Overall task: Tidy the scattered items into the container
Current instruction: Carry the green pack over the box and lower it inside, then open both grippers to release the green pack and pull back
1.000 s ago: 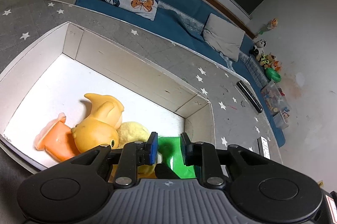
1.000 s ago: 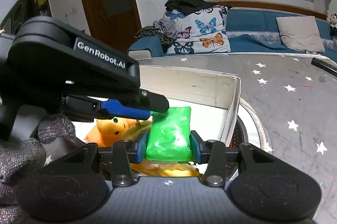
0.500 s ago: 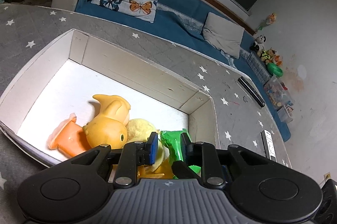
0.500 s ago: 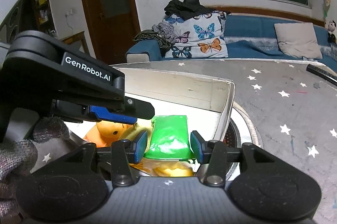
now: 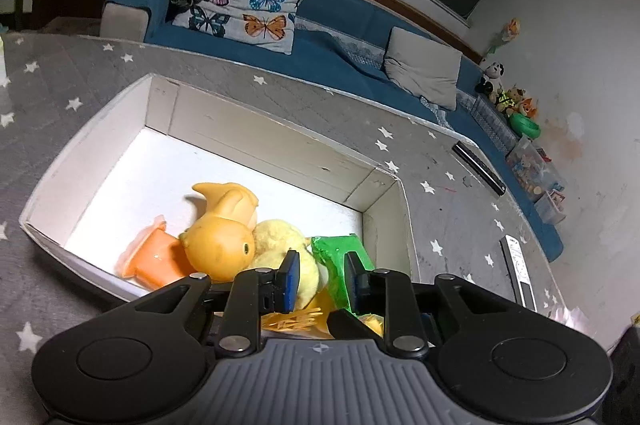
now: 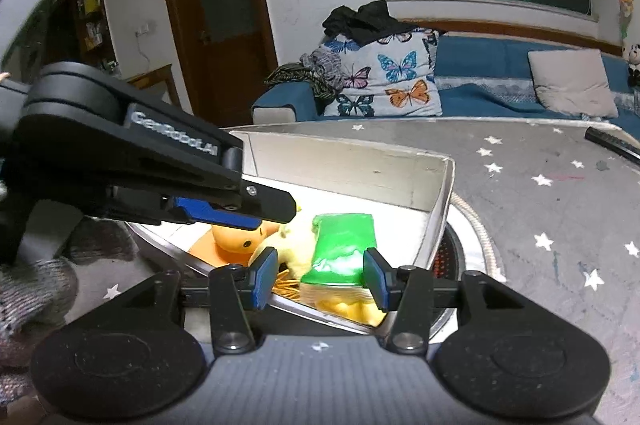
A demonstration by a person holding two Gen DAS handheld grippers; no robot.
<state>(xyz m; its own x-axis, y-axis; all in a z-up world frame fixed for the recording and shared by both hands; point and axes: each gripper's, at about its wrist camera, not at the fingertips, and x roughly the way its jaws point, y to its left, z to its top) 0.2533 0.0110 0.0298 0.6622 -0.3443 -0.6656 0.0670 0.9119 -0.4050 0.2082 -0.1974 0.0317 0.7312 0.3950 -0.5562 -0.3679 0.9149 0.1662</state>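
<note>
A white cardboard box (image 5: 256,141) sits on the grey star-patterned table. Inside lie an orange toy duck (image 5: 218,237), an orange cup (image 5: 154,259), a yellow plush (image 5: 280,245) and a green snack bag (image 5: 340,265). The box (image 6: 360,165) and the green bag (image 6: 344,249) also show in the right wrist view. My right gripper (image 6: 322,279) is open, its jaws wide on either side of the bag, which rests in the box. My left gripper (image 5: 320,281) is open and empty above the box's near edge; its arm crosses the right wrist view (image 6: 160,173).
A black remote (image 5: 478,169) and a white remote (image 5: 518,273) lie on the table to the right. A round coaster with a rope rim (image 6: 472,249) lies beside the box. A blue sofa (image 5: 360,53) with cushions stands behind the table.
My right gripper has opened and let the green bag go into the box, then drawn back. My left gripper has pulled back a little from the box.
</note>
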